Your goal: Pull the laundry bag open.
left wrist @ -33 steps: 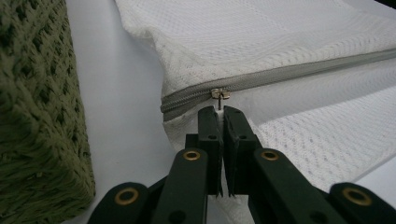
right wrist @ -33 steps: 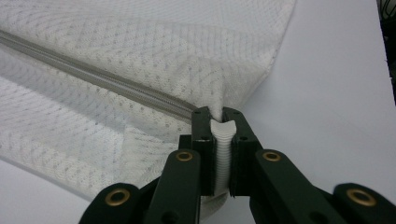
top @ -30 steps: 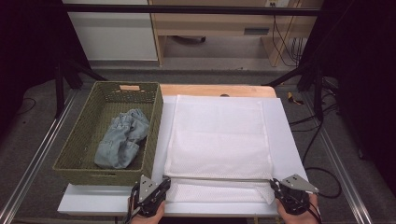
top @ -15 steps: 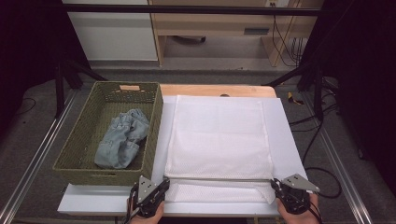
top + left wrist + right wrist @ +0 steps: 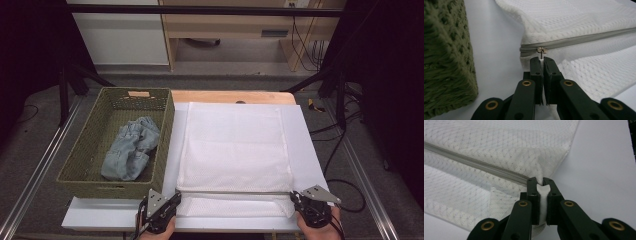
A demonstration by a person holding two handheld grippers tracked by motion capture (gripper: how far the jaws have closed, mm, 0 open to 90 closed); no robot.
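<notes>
Mesh laundry bag (image 5: 235, 150): white, laid flat on the white board (image 5: 307, 150) just right of the basket; zipper edge nearest the person.
Zipper (image 5: 584, 40): grey, seen run closed along the near edge; slider (image 5: 541, 50) at the bag's left end.
Left gripper (image 5: 542, 60): jaws pressed together on the pull tab below the slider.
Right gripper (image 5: 542, 185): jaws pinched on bunched mesh at the bag's right corner.
Step judged: zipper to be drawn open.
Advice: corner to be kept taut; slider to be pulled along the teeth, not lifted.
Wicker basket (image 5: 75, 175): green, holding crumpled denim garment (image 5: 129, 152).
Unclear: pull tab hidden between jaws; bag contents not discernible; forearms cut off.
</notes>
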